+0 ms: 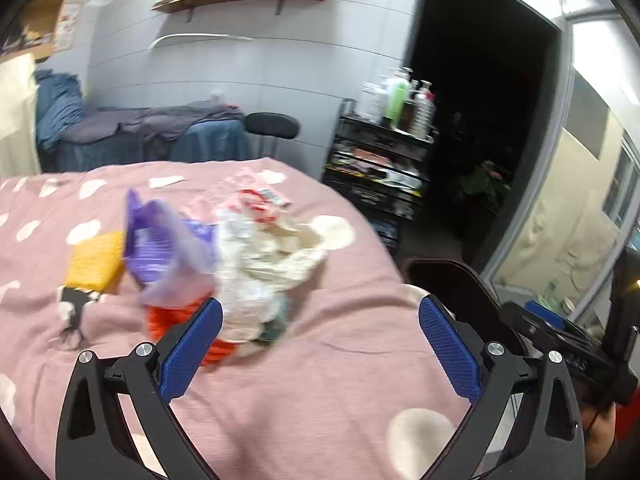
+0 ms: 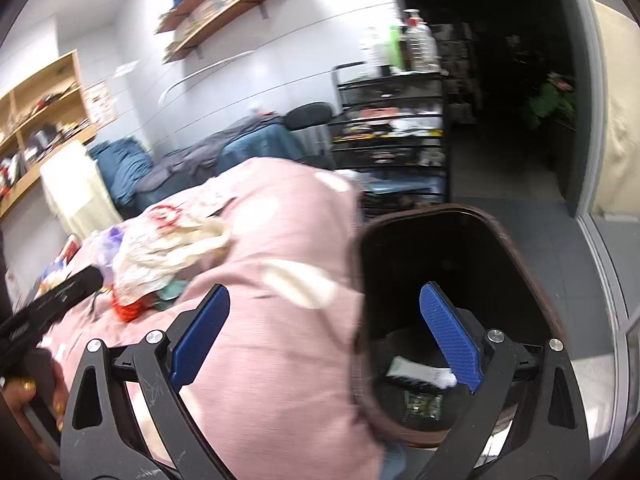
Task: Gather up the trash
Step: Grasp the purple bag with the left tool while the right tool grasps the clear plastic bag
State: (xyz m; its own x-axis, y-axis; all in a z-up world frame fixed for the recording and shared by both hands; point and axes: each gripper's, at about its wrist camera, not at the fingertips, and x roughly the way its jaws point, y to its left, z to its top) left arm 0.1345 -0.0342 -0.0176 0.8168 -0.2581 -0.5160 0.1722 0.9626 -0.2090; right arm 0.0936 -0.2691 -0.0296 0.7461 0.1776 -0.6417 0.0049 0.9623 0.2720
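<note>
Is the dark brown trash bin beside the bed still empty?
No, the right wrist view shows a white paper scrap and a dark green wrapper lying at the bottom of the dark brown trash bin.

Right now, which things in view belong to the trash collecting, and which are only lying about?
For the job:
- white crumpled bag
- purple wrapper
- orange wrapper
- brown bin, scraps already inside
- left gripper and right gripper, both open

Just lying about:
- yellow sponge
- pink blanket
- black cart
</note>
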